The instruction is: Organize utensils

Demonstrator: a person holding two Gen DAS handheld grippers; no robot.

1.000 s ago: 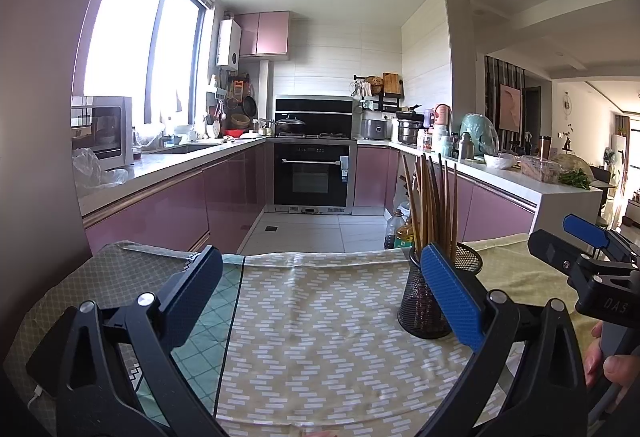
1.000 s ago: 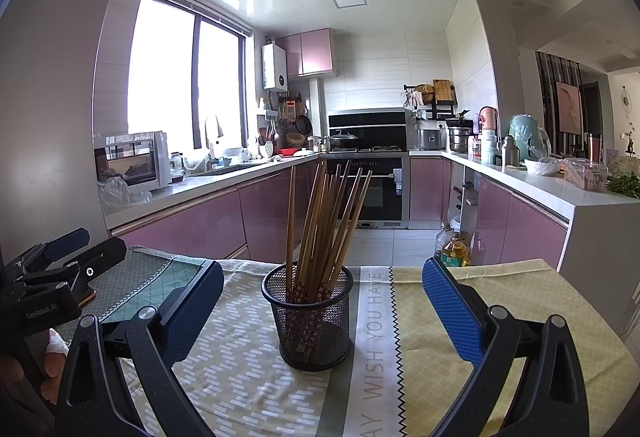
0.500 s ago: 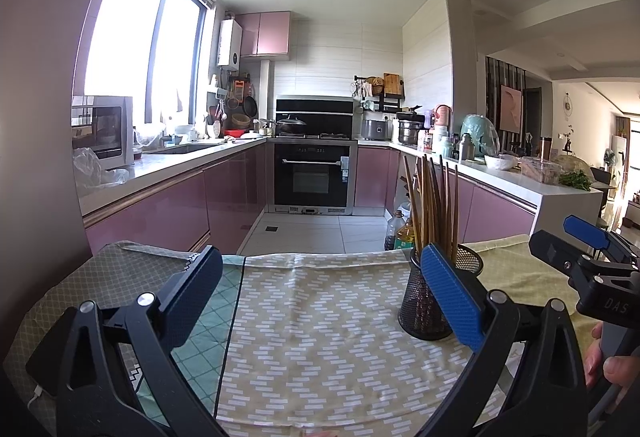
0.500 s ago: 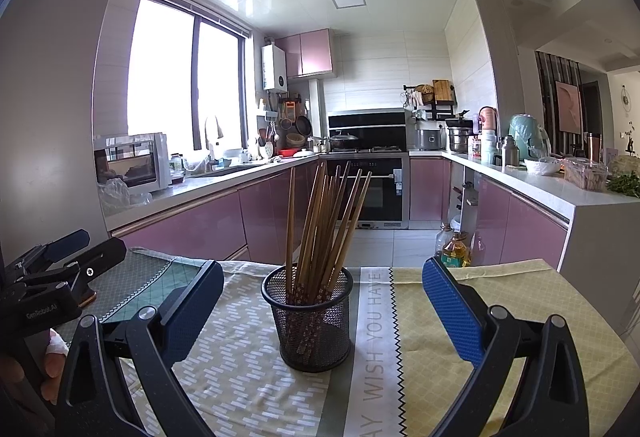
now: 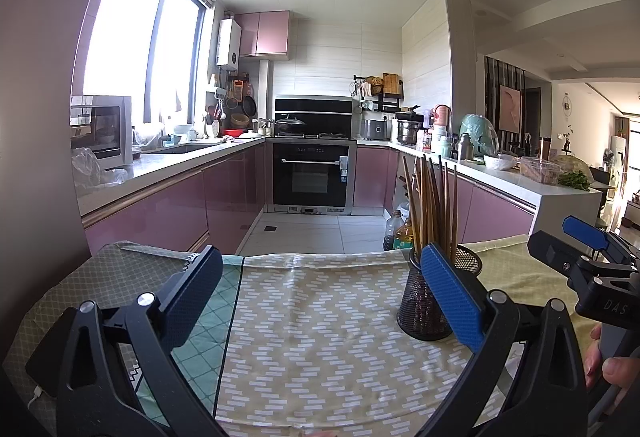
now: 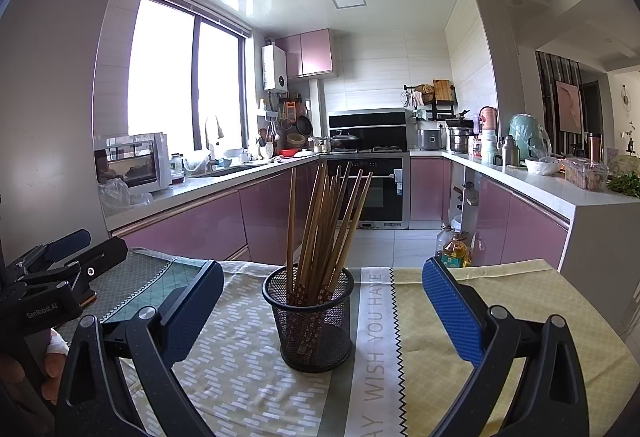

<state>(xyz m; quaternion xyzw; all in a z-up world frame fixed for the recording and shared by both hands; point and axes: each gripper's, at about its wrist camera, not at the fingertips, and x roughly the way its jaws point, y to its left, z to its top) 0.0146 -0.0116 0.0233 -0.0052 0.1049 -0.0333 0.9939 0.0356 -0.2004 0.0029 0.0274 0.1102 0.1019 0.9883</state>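
A black mesh holder (image 6: 310,321) stands upright on the patterned tablecloth (image 6: 240,369), filled with several brown wooden chopsticks (image 6: 324,225) that fan upward. My right gripper (image 6: 320,301) is open, its blue pads on either side of the holder and nearer the camera, touching nothing. My left gripper (image 5: 320,293) is open over bare cloth; the holder (image 5: 420,305) sits just behind its right pad (image 5: 452,297), chopsticks (image 5: 432,205) rising above. Each view shows the other gripper at its edge, held by a hand.
The tablecloth (image 5: 320,337) ends at a far edge facing a kitchen aisle. Oil bottles (image 6: 454,249) stand on the floor beyond it. Pink cabinets, an oven (image 5: 312,177) and cluttered counters lie further back. A dark flat item (image 5: 52,349) lies at the left.
Almost nothing differs; both views shift only very slightly and the holder stays in place. Both grippers remain open.
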